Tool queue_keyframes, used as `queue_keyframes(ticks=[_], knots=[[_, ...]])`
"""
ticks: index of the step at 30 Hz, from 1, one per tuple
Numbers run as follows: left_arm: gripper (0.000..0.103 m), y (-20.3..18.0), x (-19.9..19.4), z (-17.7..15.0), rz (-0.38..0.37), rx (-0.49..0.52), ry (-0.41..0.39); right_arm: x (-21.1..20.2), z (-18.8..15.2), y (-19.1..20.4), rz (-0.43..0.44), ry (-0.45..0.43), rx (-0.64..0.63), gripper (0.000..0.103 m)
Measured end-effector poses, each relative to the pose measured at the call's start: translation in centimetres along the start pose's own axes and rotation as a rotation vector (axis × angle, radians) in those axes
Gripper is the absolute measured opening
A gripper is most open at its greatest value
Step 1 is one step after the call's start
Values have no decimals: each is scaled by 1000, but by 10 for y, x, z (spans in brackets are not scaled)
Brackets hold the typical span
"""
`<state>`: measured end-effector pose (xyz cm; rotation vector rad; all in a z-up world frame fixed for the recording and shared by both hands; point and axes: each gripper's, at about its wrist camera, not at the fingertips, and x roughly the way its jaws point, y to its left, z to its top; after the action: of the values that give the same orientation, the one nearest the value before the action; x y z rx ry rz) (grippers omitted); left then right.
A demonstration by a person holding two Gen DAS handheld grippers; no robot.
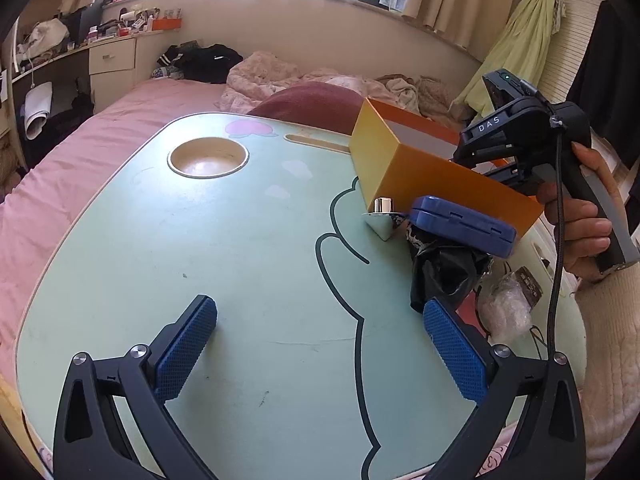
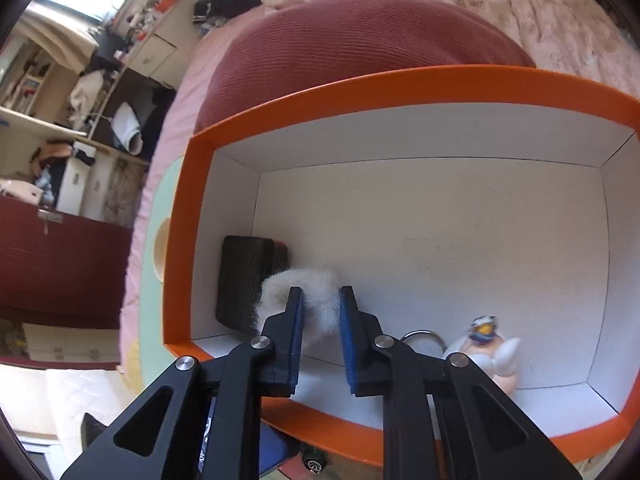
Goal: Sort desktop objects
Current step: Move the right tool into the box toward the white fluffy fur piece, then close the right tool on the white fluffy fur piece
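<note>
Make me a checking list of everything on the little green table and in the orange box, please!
Surface: green lap table on a pink bed.
Job's things: orange box holds fluffy white ball, black block, duck figure; blue case outside.
Clutter: black bag, plastic wrap.
Grippers: left gripper open, empty; right gripper shut on the ball.
Cables: black cable by the hand.
Surroundings: messy desk.

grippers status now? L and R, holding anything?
Left gripper: open, empty, above the green table.
Right gripper: shut on the white fluffy pompom, inside the orange box.
</note>
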<state>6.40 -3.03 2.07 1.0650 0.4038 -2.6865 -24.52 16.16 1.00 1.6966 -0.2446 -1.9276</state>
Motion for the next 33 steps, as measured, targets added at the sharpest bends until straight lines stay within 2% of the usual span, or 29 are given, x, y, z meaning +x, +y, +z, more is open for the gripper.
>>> queue_keyframes(ticks=[4, 8, 14, 16, 17, 18, 19, 20, 21, 22, 25, 27, 28, 31, 32, 33], knots=[[103, -2, 1, 0, -1, 0, 0, -8, -3, -3, -5, -38, 11, 13], [103, -4, 1, -1, 6, 5, 4, -30, -9, 4, 17, -118, -1, 1], [103, -6, 1, -1, 13, 10, 6, -61, -20, 17, 17, -217, -33, 1], [103, -6, 2, -2, 17, 14, 8, -66, -23, 22, -20, -230, -57, 5], [103, -6, 2, -2, 19, 17, 10, -66, -23, 26, -73, -231, -65, 29], [103, -7, 2, -1, 25, 22, 14, -62, -23, 29, -130, -222, -61, 82], [103, -8, 2, -1, 32, 26, 17, -57, -21, 30, -162, -214, -51, 95], [103, -8, 3, -1, 56, 26, 18, -54, -20, 33, -186, -229, -39, 99], [103, -8, 3, -2, 105, 20, 19, -50, -20, 36, -200, -242, -44, 98], [103, -7, 3, -2, 122, 13, 18, -45, -18, 40, -224, -230, -59, 98], [103, -3, 1, -2, 121, -4, 11, -26, -13, 46, -262, -158, -79, 81], [103, -1, 2, -2, 131, -7, 11, -6, -11, 44, -298, -77, -83, 65], [103, -2, 3, -2, 135, -4, 16, 5, -12, 42, -310, -37, -92, 66], [103, -6, 7, -2, 155, 17, 27, 5, -8, 43, -274, -60, -118, 67], [103, -6, 7, -2, 155, 20, 28, 4, -6, 41, -266, -56, -123, 66], [103, -6, 7, -1, 154, 22, 27, 3, -5, 39, -251, -50, -121, 60]])
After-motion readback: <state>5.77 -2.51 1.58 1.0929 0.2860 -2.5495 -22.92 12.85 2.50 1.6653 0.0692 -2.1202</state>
